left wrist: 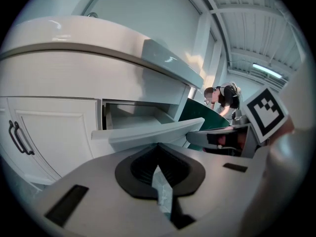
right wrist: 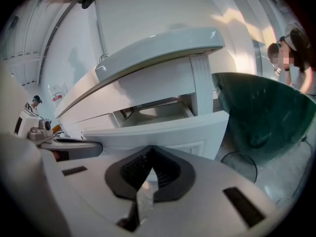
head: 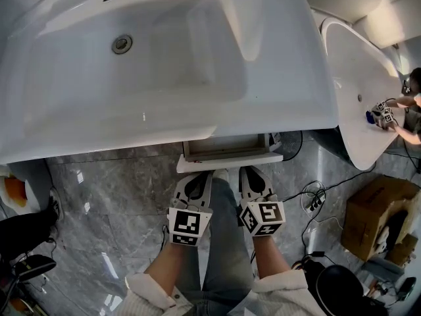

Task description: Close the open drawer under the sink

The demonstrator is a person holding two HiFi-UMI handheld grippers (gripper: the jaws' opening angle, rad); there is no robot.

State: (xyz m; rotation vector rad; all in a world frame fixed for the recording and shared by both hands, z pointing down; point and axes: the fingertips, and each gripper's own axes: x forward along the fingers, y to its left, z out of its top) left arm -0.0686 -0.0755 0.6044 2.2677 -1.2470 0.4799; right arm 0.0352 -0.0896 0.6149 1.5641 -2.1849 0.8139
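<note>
The white drawer (head: 229, 161) under the big white sink (head: 164, 51) stands pulled out a little, and its inside shows in the head view. My left gripper (head: 198, 176) and right gripper (head: 252, 170) sit side by side just before the drawer front, tips close to it. In the left gripper view the drawer front (left wrist: 148, 132) lies right beyond my left gripper (left wrist: 157, 146), whose jaws meet at the tip with nothing held. In the right gripper view the drawer front (right wrist: 163, 132) faces my right gripper (right wrist: 150, 148), also shut and empty.
A second white basin (head: 358, 91) stands at the right, with another person's hands (head: 395, 117) working at it. A cardboard box (head: 375, 212) and cables (head: 316, 196) lie on the grey marble floor. A cabinet door with a dark handle (left wrist: 17, 137) is left of the drawer.
</note>
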